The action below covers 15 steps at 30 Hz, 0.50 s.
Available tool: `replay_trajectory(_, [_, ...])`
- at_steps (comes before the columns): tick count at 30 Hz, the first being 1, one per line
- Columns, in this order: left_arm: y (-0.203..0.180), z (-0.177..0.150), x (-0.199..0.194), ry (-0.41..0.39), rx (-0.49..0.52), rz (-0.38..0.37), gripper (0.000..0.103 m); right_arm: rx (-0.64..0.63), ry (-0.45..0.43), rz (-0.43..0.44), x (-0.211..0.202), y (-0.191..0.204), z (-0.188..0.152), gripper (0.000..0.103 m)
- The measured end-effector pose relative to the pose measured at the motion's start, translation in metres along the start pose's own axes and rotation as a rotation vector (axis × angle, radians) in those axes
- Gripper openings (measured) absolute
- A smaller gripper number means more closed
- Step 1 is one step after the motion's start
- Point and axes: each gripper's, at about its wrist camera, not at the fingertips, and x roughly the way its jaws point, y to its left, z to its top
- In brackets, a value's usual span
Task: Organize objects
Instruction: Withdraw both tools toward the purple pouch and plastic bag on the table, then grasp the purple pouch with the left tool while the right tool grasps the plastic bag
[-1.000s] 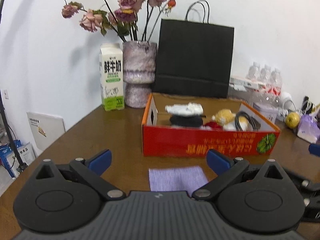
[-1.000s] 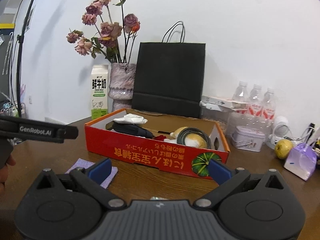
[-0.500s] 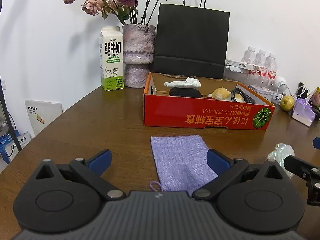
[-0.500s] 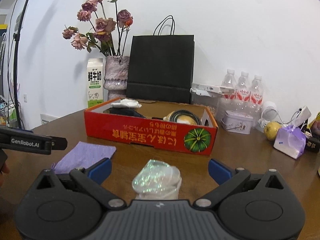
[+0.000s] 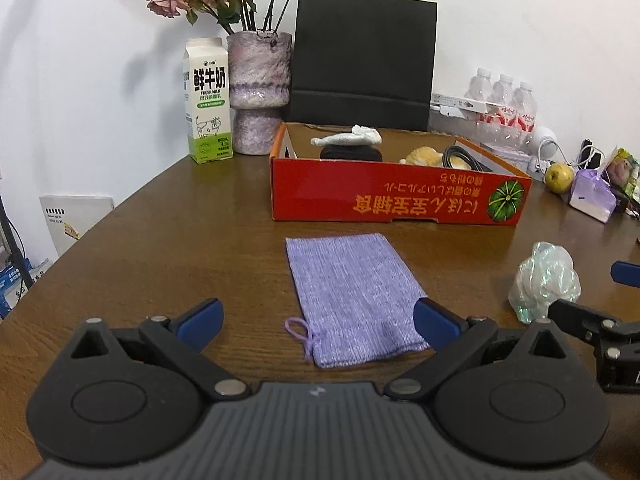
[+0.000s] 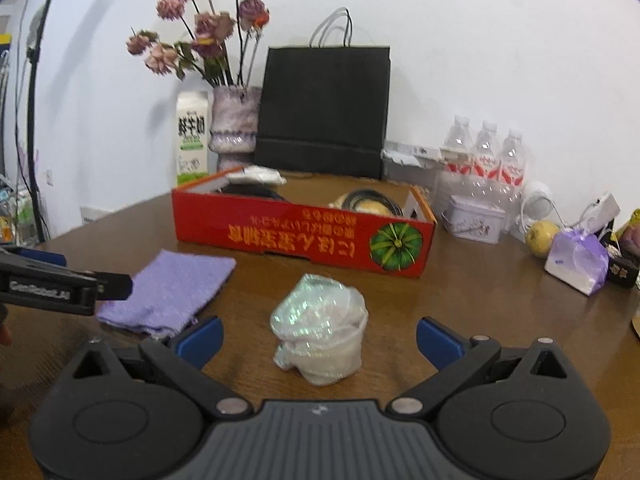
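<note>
The worktop is seen carrying a red box beyond both tools. A purple pouch is laid flat ahead of the left tool, spread apart and empty. A crumpled iridescent bag is framed between the spread fingers of the right tool, untouched.

A lilac woven pouch lies on the brown wood-grain table. The box is red with orange lettering; the wrapped bundle shimmers iridescent white.
</note>
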Motion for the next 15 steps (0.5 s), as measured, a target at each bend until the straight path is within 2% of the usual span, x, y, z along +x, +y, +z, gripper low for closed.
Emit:
replay_trajectory(9, [0.001, -0.001, 0.0, 0.014, -0.012, -0.01, 0.103, -0.006, 0.057, -0.023, 0.016, 0.002, 0.003, 0.101])
replay_trajectory(12, [0.002, -0.001, 0.001, 0.016, -0.02, -0.015, 0.103, -0.003, 0.078, -0.018, 0.028, 0.001, 0.006, 0.096])
replay_trajectory(15, [0.003, -0.001, 0.001, 0.019, -0.025, -0.017, 0.103, 0.0, 0.084, -0.019, 0.037, 0.003, 0.009, 0.087])
